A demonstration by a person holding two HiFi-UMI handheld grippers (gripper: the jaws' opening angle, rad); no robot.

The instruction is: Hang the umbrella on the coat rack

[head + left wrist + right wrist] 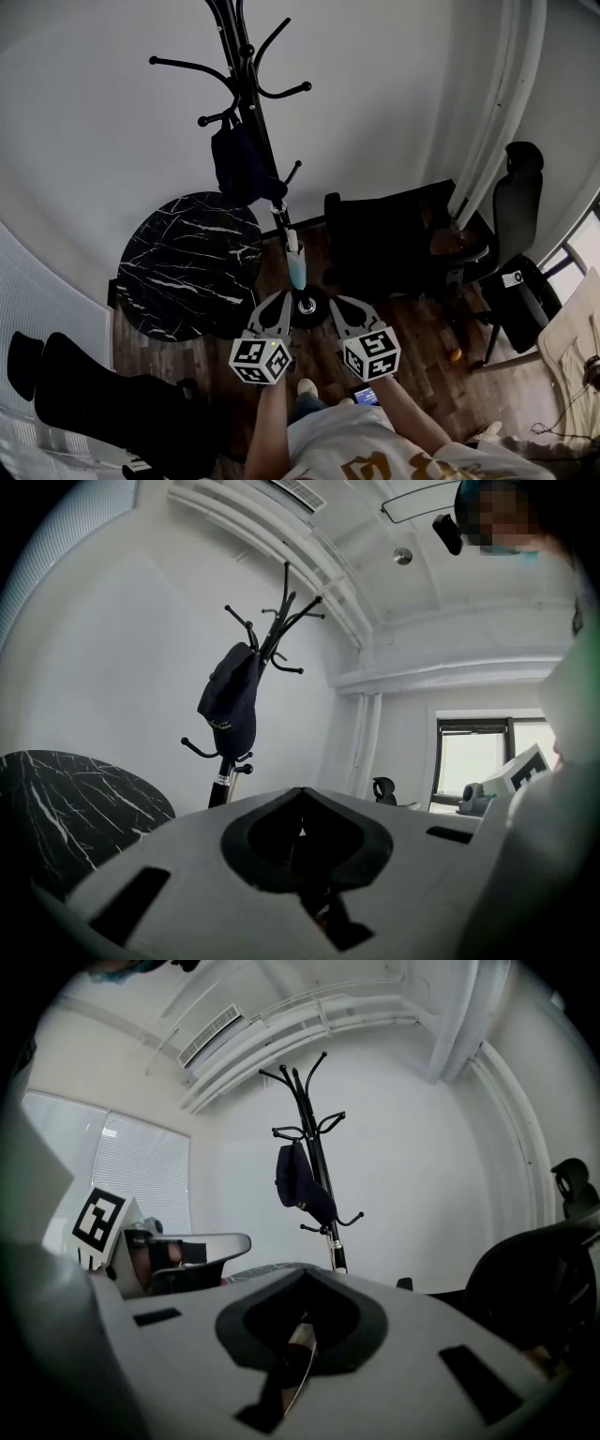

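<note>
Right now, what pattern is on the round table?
The round table is black with thin white marble veins; the head view shows it best.

White walls [112, 141], dark wood floor [422, 375], round black marble table [187, 262], black office chair [511, 216].

no legible txt, labels, nos.

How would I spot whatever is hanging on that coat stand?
Find the black coat rack against the white wall, beside the round black marble table. Partway down its pole hangs a soft dark blue bundle, the only thing on any hook.
</note>
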